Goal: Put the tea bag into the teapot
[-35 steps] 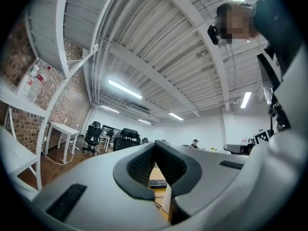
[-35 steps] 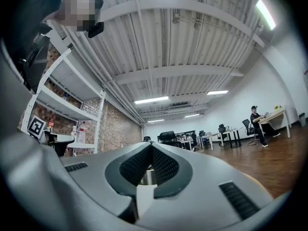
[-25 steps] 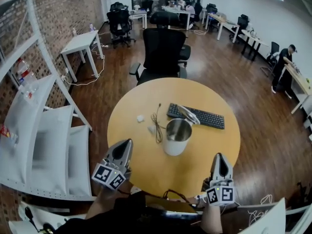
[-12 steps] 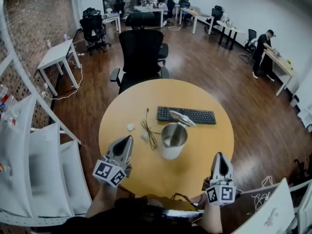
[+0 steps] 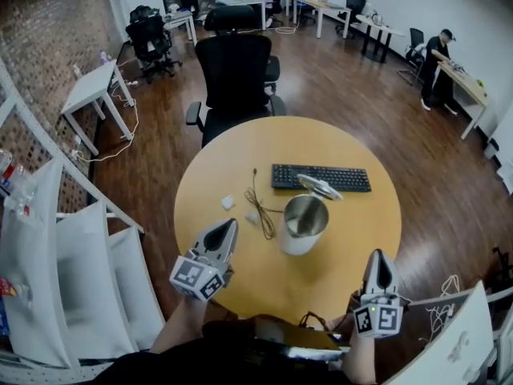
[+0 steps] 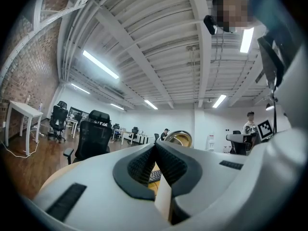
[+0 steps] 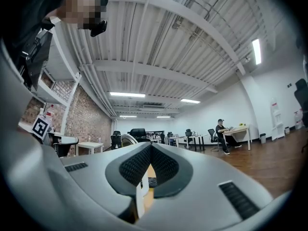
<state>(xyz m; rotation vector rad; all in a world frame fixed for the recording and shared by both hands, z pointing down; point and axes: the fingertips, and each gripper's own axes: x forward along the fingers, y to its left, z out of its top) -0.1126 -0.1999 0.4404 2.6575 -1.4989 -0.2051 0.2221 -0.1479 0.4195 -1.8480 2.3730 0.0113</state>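
A steel teapot (image 5: pixel 303 224) stands near the middle of the round yellow table (image 5: pixel 361 239), its lid (image 5: pixel 319 187) tipped open at the far side. Left of it lie a small white tea bag (image 5: pixel 228 203) and a second small white piece (image 5: pixel 252 214), next to a thin cable (image 5: pixel 263 208). My left gripper (image 5: pixel 230 226) hovers over the table's near left part, shut and empty, tip toward the teapot. My right gripper (image 5: pixel 378 257) is at the near right edge, shut and empty. In the left gripper view the shut jaws (image 6: pixel 155 146) frame the teapot lid (image 6: pixel 179 137). The right gripper (image 7: pixel 151 147) also shows its jaws meeting.
A black keyboard (image 5: pixel 321 177) lies behind the teapot. A black office chair (image 5: pixel 236 74) stands at the table's far side. White shelving (image 5: pixel 88 255) runs along the left. Desks, chairs and a person (image 5: pixel 437 62) are farther back in the room.
The head view has shifted, so the table sits a little more to the right. My left gripper has edged forward over the table; both grippers stay shut and empty.
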